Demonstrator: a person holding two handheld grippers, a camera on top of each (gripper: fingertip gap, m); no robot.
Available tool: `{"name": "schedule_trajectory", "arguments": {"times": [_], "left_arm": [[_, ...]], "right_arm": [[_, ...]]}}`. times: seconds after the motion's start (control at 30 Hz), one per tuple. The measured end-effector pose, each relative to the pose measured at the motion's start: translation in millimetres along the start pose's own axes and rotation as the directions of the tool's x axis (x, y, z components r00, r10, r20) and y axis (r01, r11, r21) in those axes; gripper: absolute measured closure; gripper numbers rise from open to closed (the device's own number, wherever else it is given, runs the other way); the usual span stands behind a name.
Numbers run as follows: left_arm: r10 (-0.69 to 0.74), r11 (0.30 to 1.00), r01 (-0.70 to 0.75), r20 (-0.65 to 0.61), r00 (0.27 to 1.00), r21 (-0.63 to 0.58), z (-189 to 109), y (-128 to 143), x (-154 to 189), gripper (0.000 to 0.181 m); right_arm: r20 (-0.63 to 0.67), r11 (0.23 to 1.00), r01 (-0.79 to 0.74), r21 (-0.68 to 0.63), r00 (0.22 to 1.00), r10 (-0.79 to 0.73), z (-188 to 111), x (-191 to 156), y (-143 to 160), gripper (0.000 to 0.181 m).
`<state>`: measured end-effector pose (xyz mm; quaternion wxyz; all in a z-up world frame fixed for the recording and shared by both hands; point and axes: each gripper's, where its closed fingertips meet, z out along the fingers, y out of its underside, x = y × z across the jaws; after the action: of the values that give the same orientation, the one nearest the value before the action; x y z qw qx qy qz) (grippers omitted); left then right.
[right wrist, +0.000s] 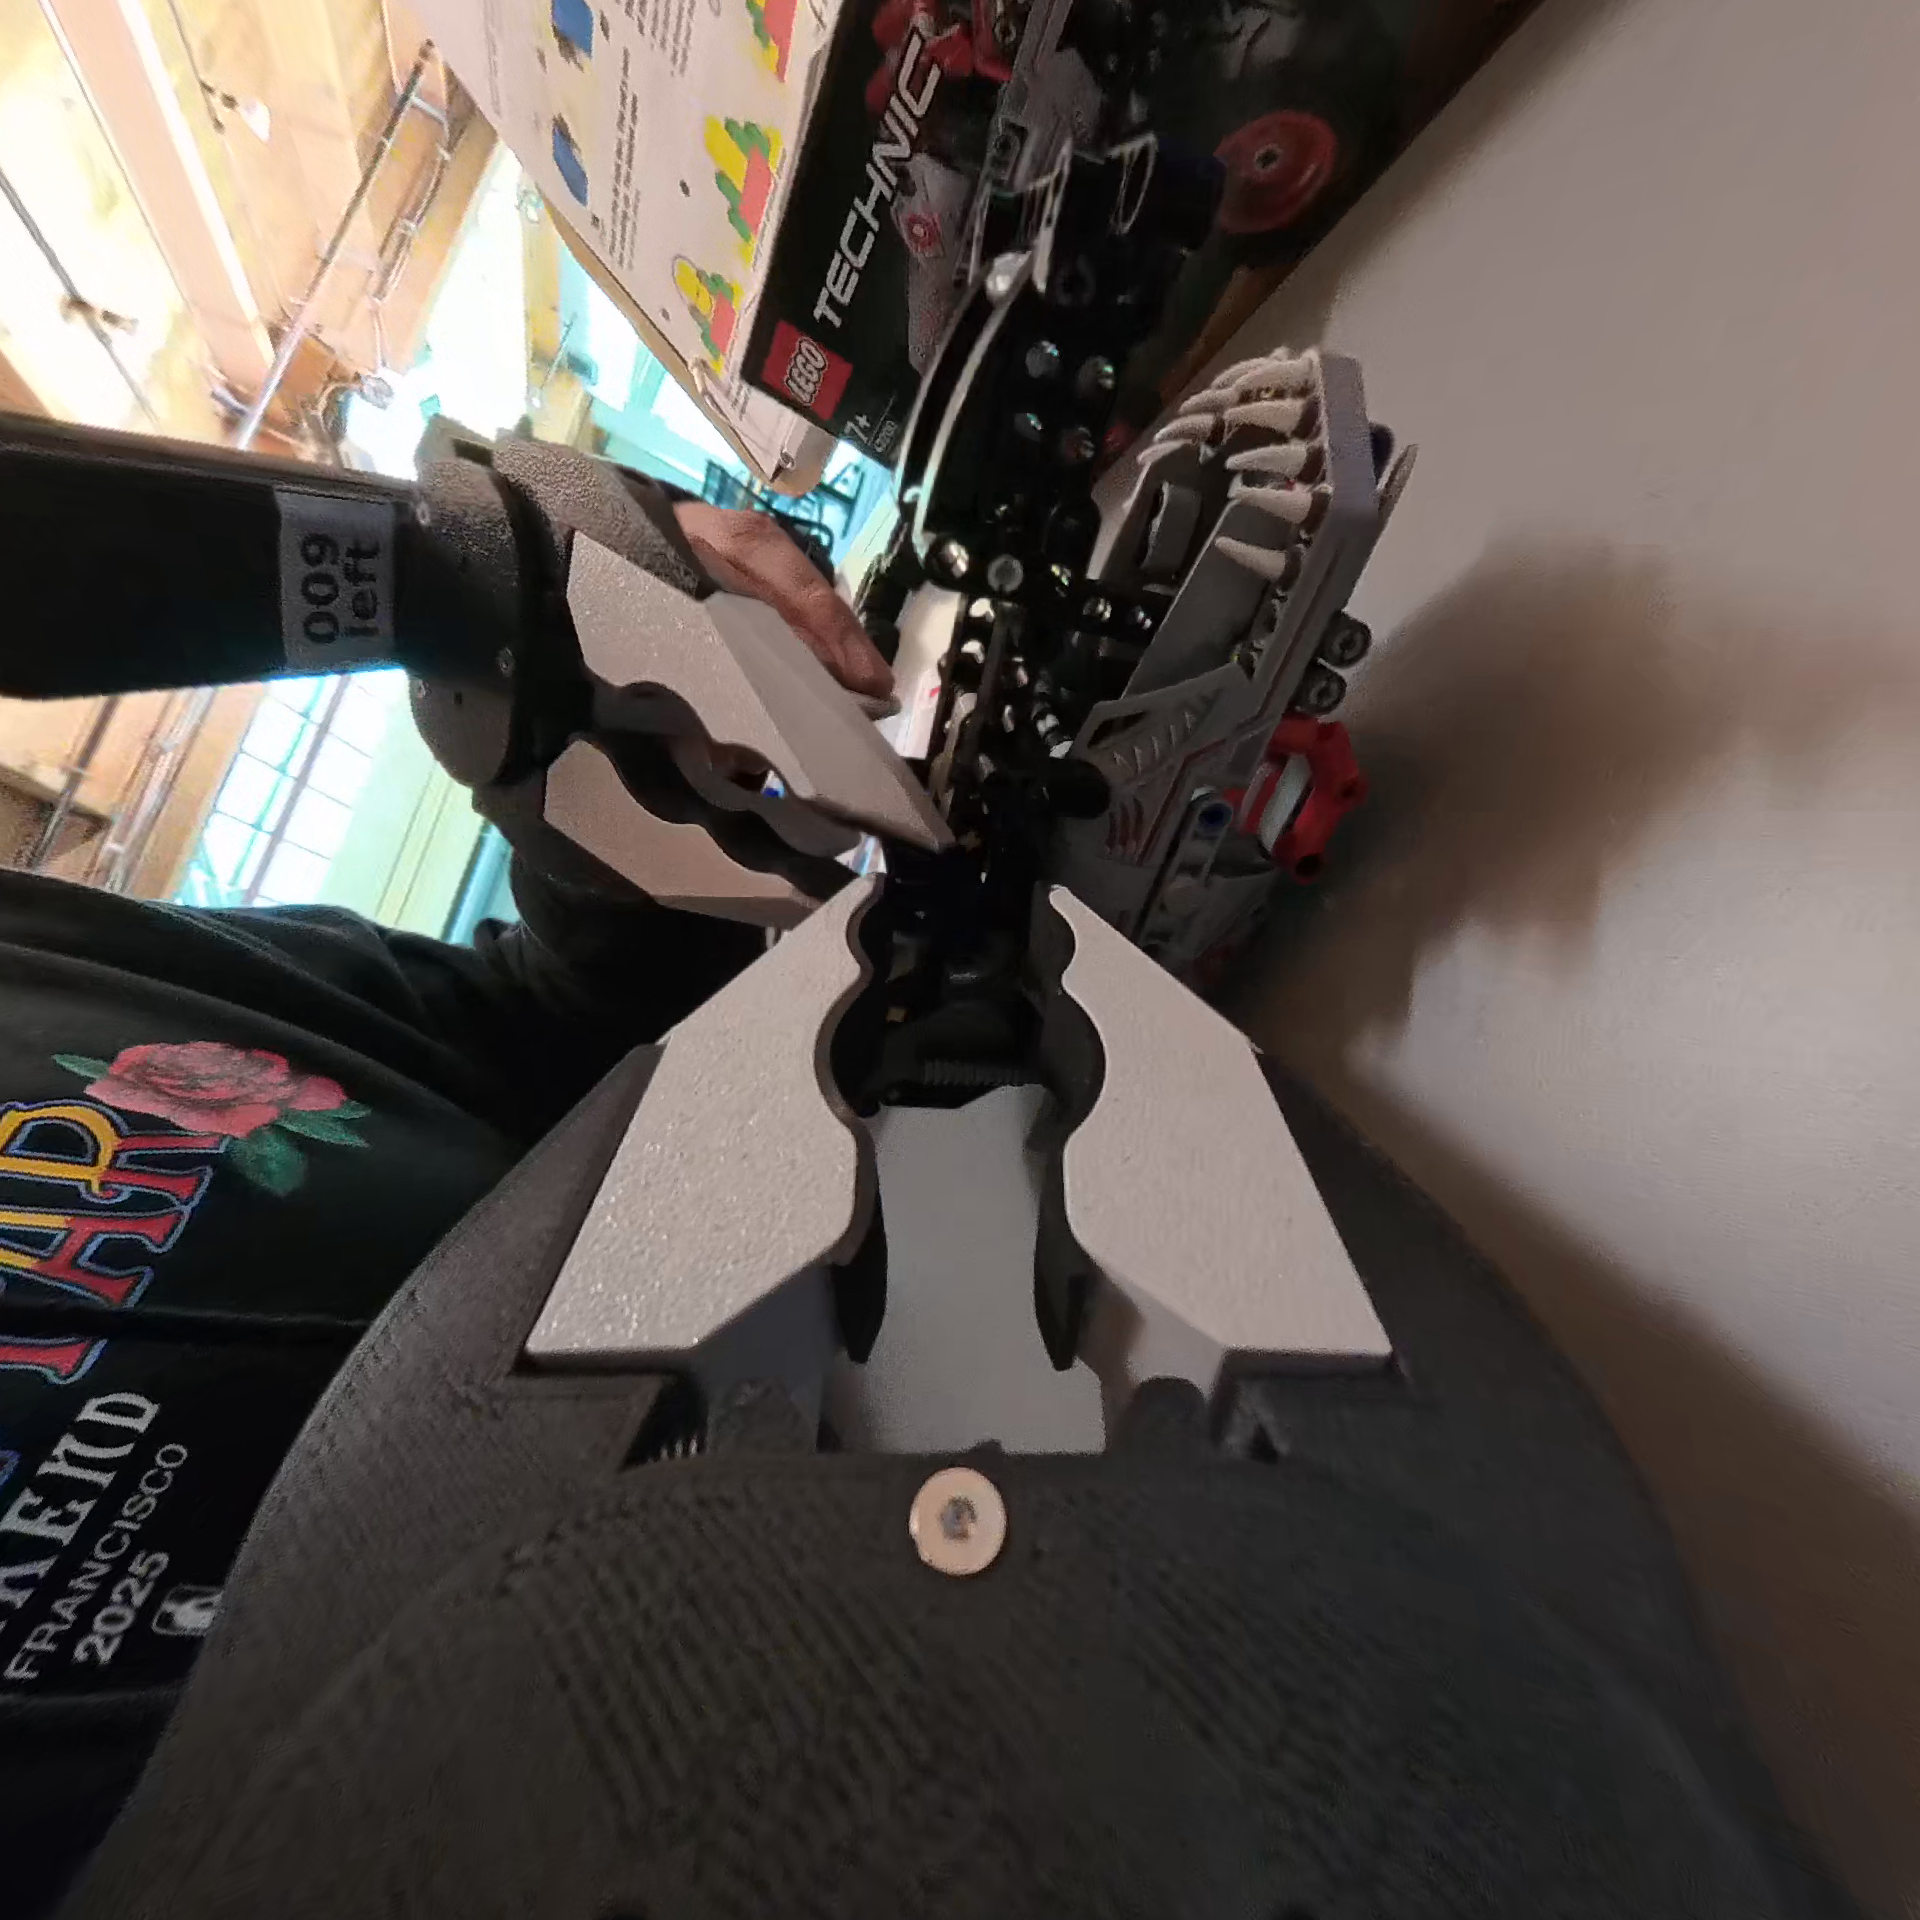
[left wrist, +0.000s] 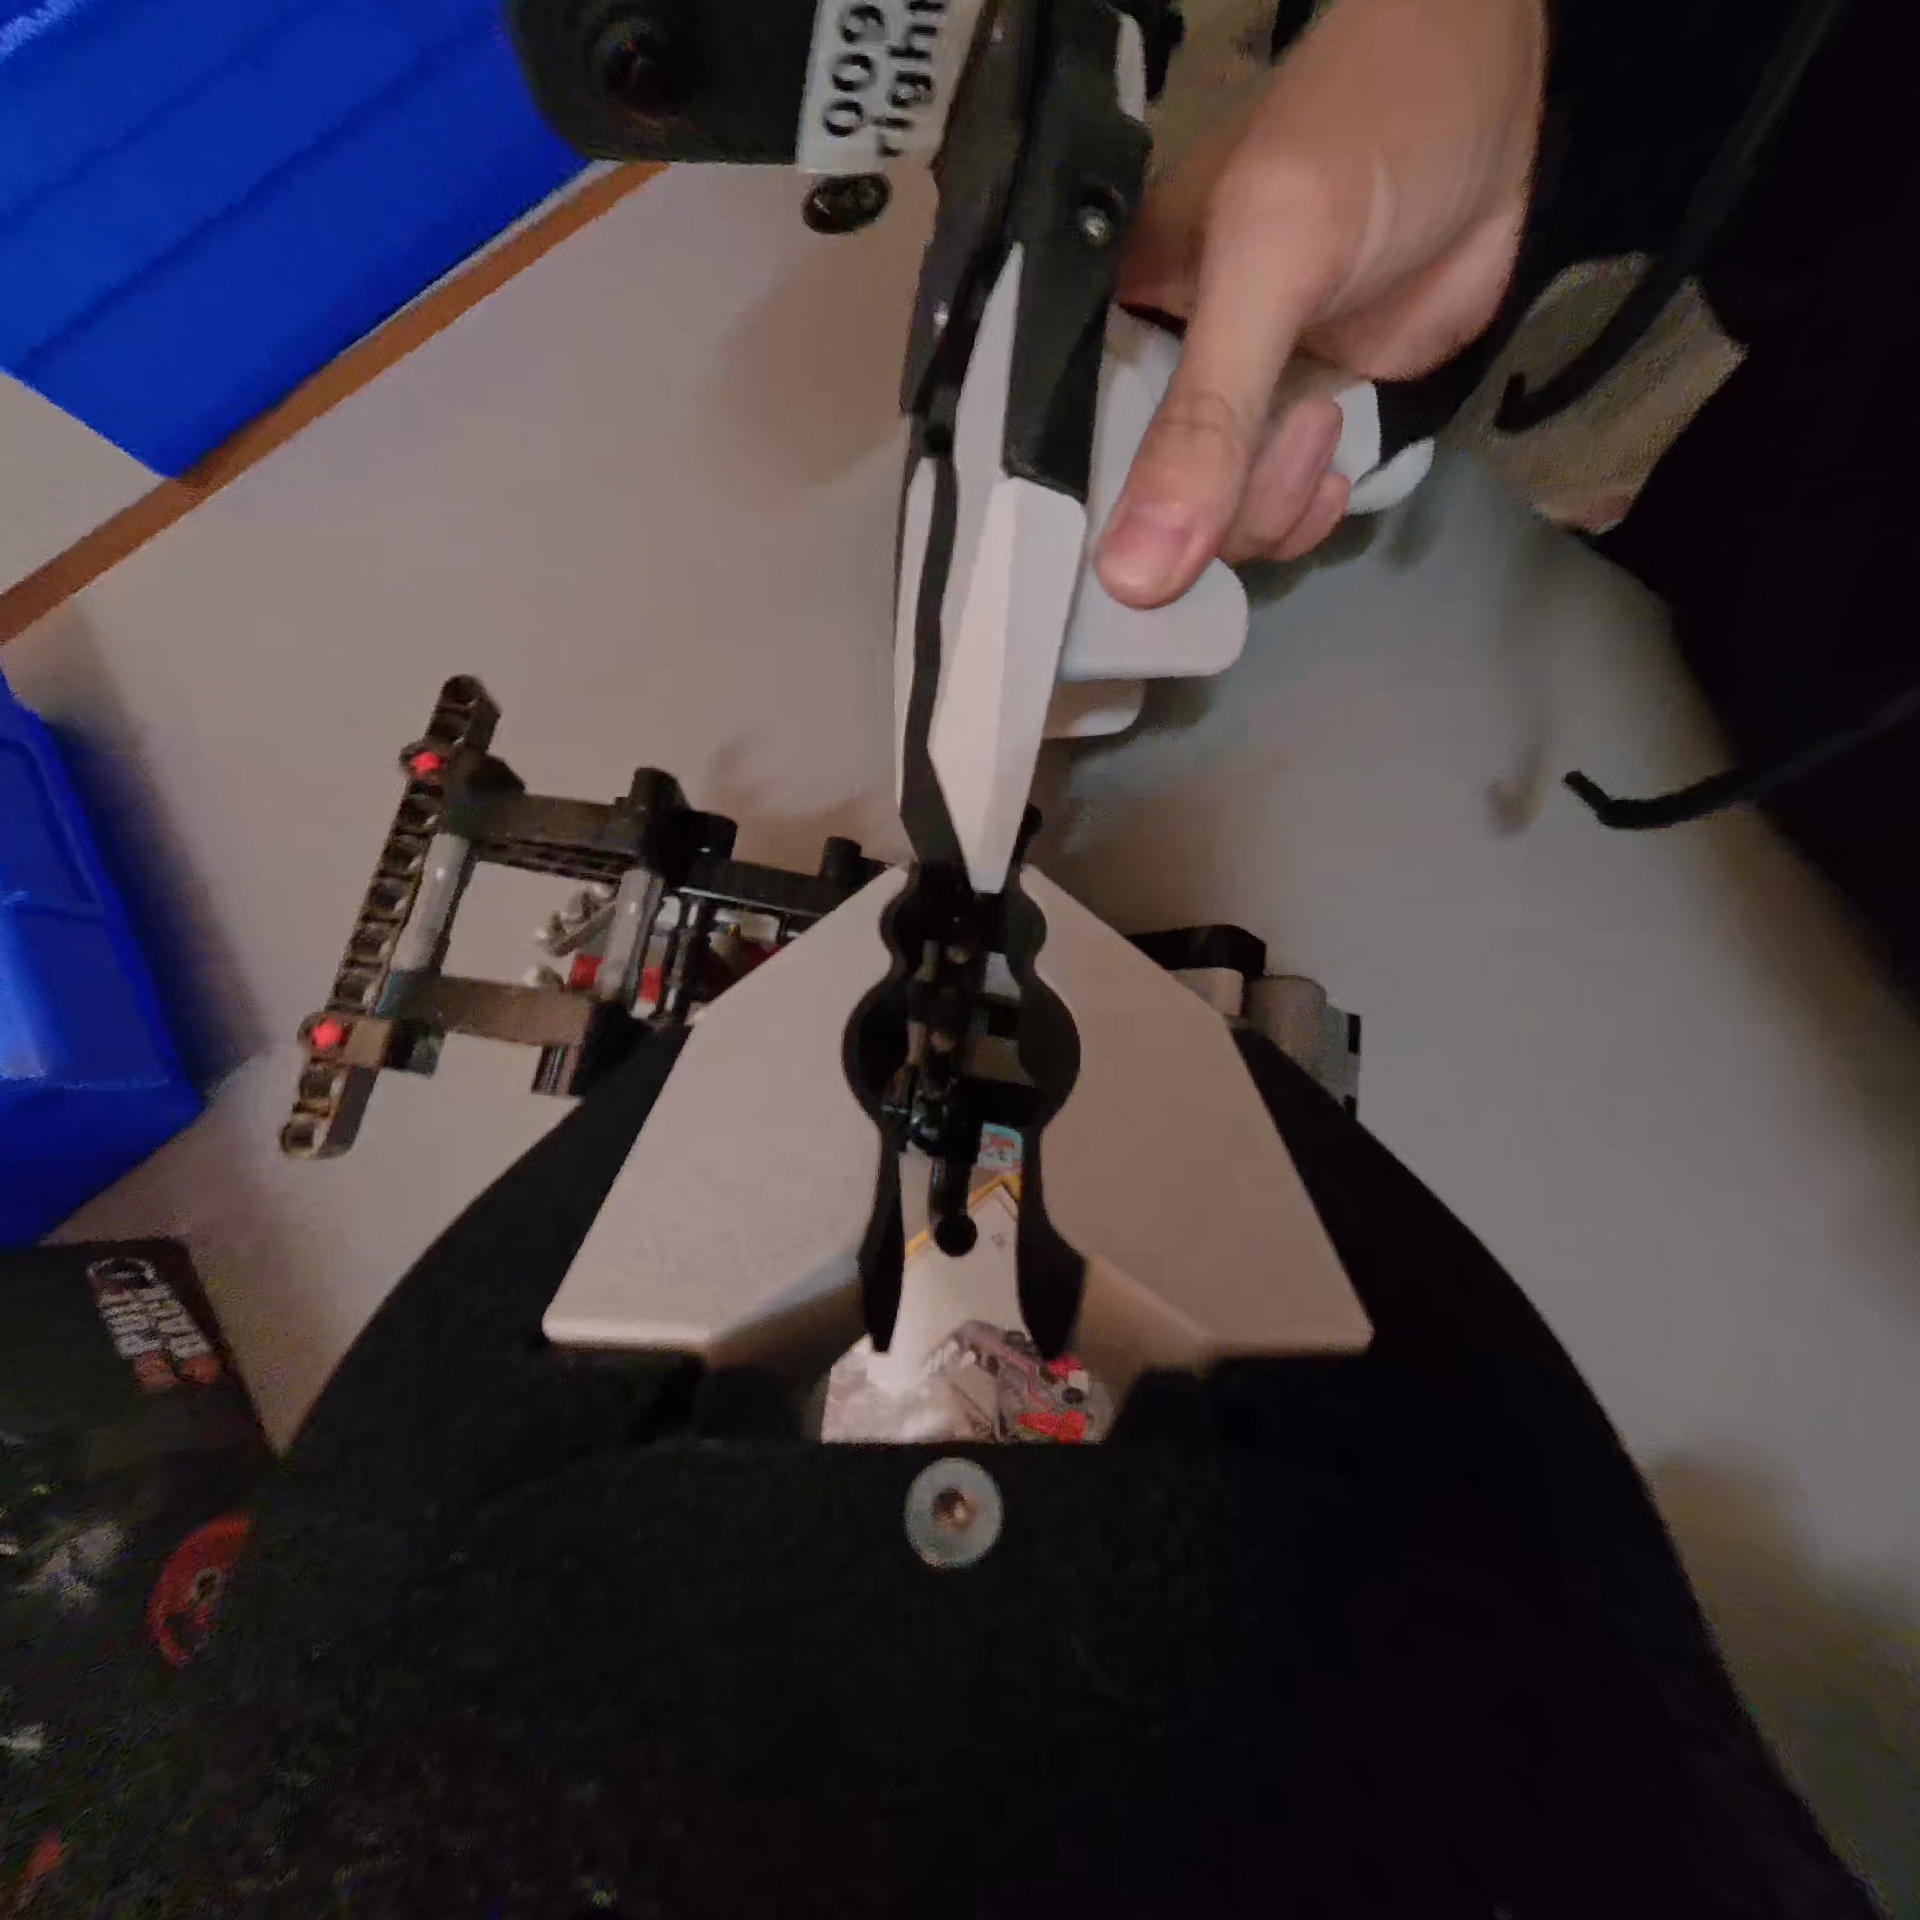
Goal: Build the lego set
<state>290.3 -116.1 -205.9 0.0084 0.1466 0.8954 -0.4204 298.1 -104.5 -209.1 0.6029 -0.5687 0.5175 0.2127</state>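
white tabletop [left wrist: 644, 540] beneath both grippers, left gripper [left wrist: 961, 935] and right gripper [right wrist: 961, 914], fingers clamping the lego model [right wrist: 1226, 644].

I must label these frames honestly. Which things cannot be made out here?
- Left wrist view: what the left gripper pinches; its own fingers hide the black part.
- Left wrist view: the lego model behind the fingers.
- Right wrist view: the contact inside the right gripper; dark, crowded.

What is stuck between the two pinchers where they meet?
A black lego piece of the model sits between the left hand-held gripper and right hand-held gripper; both wrist views show it.
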Motion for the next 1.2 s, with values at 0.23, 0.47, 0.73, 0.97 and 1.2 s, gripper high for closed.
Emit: {"name": "schedule_trajectory", "arguments": {"times": [0.23,0.47,0.73,0.97,1.2], "left_arm": [[0.032,0.999,-0.032,0.035,0.999,-0.006,-3.0,4.2,-3.0,0.174],[0.027,1.000,-0.027,0.047,0.999,-0.007,-1.3,4.4,-9.0,0.176],[-0.122,0.991,0.116,0.102,0.987,0.064,-20.1,5.5,-17.7,0.165],[-0.186,0.979,0.172,0.132,0.974,0.109,-27.0,13.9,-12.0,0.177],[-0.198,0.970,0.174,0.143,0.970,0.167,-24.7,12.7,-13.5,0.174]], "right_arm": [[0.020,1.000,0.009,0.029,1.000,-0.010,-1.1,0.2,-0.3,0.155],[0.036,0.998,-0.003,0.068,0.999,0.001,-2.5,4.1,-6.4,0.156],[0.106,0.991,-0.109,0.083,0.989,0.100,-4.4,6.6,-9.9,0.156],[0.101,0.991,-0.121,0.051,0.988,0.116,-4.0,0.9,-7.8,0.144],[0.071,0.990,-0.116,0.078,0.991,0.111,0.3,4.4,-16.1,0.149]]}}
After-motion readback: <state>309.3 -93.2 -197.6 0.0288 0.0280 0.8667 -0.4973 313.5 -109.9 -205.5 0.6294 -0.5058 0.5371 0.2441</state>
